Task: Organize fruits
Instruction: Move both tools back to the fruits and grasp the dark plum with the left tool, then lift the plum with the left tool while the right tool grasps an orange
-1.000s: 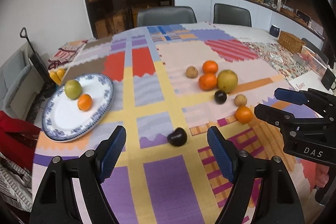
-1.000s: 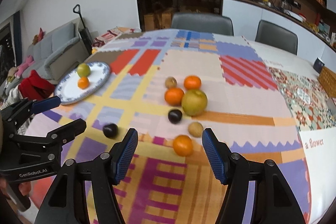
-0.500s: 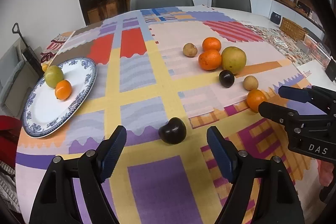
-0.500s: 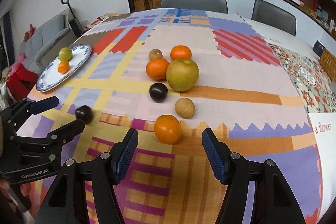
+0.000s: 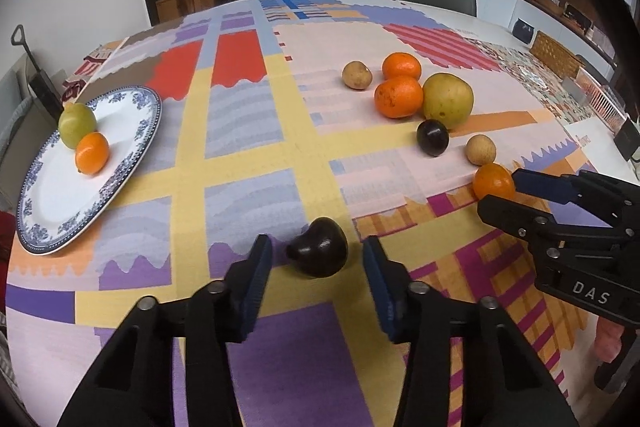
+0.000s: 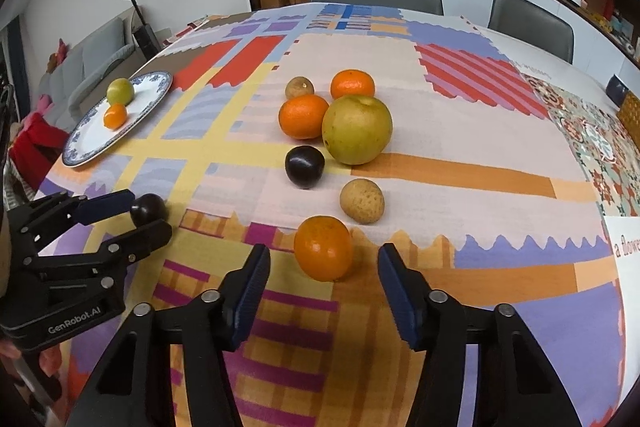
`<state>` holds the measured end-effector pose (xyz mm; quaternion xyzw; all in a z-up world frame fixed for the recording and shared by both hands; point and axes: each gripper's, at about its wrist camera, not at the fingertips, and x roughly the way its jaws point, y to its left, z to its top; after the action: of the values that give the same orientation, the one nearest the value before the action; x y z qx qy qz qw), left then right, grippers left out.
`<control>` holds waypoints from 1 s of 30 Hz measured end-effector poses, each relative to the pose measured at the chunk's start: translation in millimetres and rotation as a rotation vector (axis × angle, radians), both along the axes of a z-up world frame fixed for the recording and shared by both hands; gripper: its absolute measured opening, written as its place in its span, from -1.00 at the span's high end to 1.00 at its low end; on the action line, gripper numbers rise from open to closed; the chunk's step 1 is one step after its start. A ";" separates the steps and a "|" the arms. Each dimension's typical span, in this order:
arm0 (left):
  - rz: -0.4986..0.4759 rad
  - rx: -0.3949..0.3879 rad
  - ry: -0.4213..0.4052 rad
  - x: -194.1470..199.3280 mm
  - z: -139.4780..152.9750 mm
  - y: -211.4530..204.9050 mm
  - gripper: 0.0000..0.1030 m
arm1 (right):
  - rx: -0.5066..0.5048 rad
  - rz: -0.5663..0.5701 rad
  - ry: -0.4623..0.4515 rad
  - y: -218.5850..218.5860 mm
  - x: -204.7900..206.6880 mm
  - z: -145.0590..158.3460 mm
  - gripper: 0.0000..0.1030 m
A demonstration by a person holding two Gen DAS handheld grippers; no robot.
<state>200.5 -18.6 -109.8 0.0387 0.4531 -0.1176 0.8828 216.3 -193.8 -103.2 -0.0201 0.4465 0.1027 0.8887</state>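
Left gripper is low over the patchwork cloth on the counter, its jaws just closing in around a dark plum that sits between the blue pads. There's a gap on both sides, so it's spread, not pinching. Over on the other side, the right gripper mirrors it: jaws just narrowing around an orange, again with clear space either side, nothing pressed. Beyond that orange lies the loose cluster: a small tan fruit, a second dark plum, a big yellow-green pear, two more oranges. Far left, the blue-rimmed plate carries a green fruit touching a small orange one.
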 end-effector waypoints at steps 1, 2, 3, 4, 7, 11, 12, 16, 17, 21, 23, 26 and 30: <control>-0.003 0.001 0.002 0.7 -0.4 -0.8 0.25 | 0.002 0.003 0.004 0.2 0.7 -1.1 0.01; -0.007 0.001 0.003 1.0 -0.6 -1.4 0.30 | 0.001 0.006 0.006 0.3 1.0 -1.9 0.06; -0.007 0.002 0.003 1.4 -0.7 -1.8 0.31 | 0.000 0.008 0.008 0.7 1.5 -2.8 0.09; -0.007 0.005 0.002 1.4 -0.7 -2.3 0.35 | 0.000 0.011 0.010 0.8 1.9 -3.6 0.10; -0.007 0.002 0.006 2.3 -0.5 -1.6 0.40 | 0.000 0.016 0.018 0.9 2.8 -5.8 0.24; -0.008 0.002 0.007 3.0 -0.5 -2.0 0.40 | -0.004 0.022 0.020 1.9 3.4 -7.7 0.36; -0.010 0.000 0.008 3.2 -0.4 -2.1 0.40 | -0.004 0.023 0.019 1.9 3.5 -7.8 0.36; -0.010 -0.002 0.003 2.6 2.8 -2.4 0.41 | 0.003 0.017 0.018 1.7 3.7 -8.2 0.37; -0.010 -0.005 0.000 1.9 4.0 -2.4 0.41 | 0.006 0.017 0.017 1.5 3.4 -7.5 0.37; -0.011 -0.014 -0.018 -1.0 14.9 -1.9 0.41 | 0.016 0.021 0.000 2.4 0.0 0.0 0.37; -0.006 -0.020 -0.032 -3.5 22.2 0.1 0.41 | 0.029 0.026 -0.011 3.5 -1.9 6.7 0.38; -0.001 -0.031 -0.048 -5.1 32.2 3.7 0.41 | 0.042 0.040 -0.033 7.3 -4.6 18.4 0.37; 0.015 -0.043 -0.076 -6.3 46.7 11.4 0.41 | 0.061 0.065 -0.062 15.9 -6.3 34.5 0.37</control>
<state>194.2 -7.2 -63.1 0.0210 0.4169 -0.1192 0.9009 210.0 -178.0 -68.7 -0.0108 0.4143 0.1446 0.8985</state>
